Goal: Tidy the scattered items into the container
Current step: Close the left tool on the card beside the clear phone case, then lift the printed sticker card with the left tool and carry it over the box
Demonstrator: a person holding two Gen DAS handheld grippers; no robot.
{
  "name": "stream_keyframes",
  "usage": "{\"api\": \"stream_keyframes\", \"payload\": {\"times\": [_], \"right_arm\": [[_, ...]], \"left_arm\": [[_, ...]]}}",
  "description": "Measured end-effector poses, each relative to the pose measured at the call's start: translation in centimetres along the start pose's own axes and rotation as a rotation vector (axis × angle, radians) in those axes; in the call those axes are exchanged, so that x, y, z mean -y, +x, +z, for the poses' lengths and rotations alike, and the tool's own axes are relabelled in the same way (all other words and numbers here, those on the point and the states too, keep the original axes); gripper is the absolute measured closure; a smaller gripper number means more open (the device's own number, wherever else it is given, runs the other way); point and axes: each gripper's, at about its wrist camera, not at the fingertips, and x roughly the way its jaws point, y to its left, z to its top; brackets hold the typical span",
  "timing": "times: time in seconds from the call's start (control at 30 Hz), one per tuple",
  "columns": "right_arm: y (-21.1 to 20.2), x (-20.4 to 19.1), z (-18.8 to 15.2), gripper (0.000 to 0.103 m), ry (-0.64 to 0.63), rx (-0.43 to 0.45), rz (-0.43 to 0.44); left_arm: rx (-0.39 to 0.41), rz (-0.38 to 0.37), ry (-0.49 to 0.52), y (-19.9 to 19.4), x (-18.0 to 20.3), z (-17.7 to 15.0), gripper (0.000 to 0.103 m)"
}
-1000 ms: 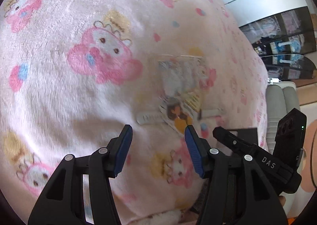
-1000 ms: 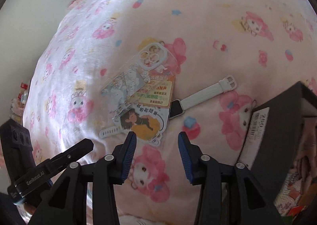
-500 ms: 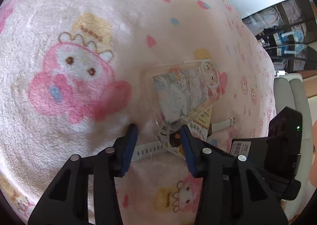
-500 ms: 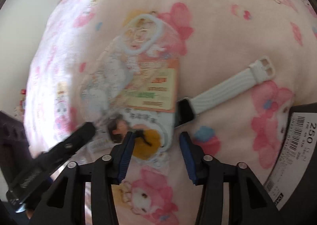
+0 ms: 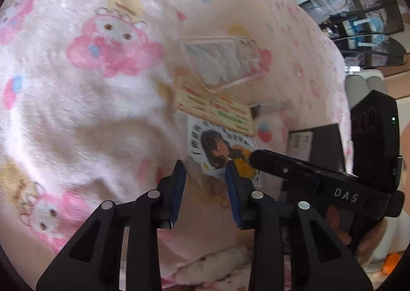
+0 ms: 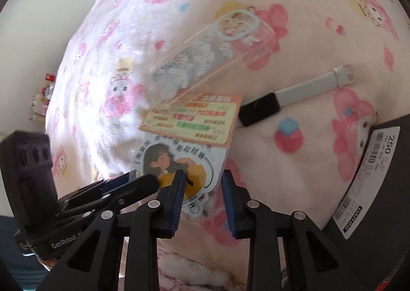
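Pink blanket (image 6: 320,21) | sticker sheet (image 6: 176,160) lies between both parted grippers: left gripper (image 5: 206,173), right gripper (image 6: 201,179) | neither clamped

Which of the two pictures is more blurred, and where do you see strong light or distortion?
Left wrist view: motion blur smears the clear phone case and the blanket, and a soft shadow lies on the blanket at centre. Right wrist view: sharper, since the box label reads "250"; bright light washes out the blanket at left. Both views: fisheye bulge and dark corners.
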Motion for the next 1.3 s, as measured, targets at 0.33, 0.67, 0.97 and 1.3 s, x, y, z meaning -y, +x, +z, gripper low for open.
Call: {"api": "stream_keyframes", "payload": {"times": [0.33, 0.67, 0.97, 1.3], "right_arm": [[2.7, 1.4, 1.6, 0.071, 0.119, -0.038, 0.046], [-5.6, -1.4, -2.1, 0.079, 0.017, 0.144, 0.114], [-13.7, 1.1, -8.2, 0.079, 0.052, 0.318, 0.17], [-21.1, 6.1, -16.8, 0.078, 0.112, 0.495, -0.02]], "left_arm": [[-0.019, 0.016, -0.019, 2.3, 0.3, 3.0, 0.064], [0.1, -0.055, 0.105, -5.0, 4.7, -0.1, 0.075], [0.166, -0.162, 0.249, -10.5, 11.7, -3.2, 0.075], [0.047, -0.209, 0.467, -8.3, 22.9, -8.4, 0.075]]}}
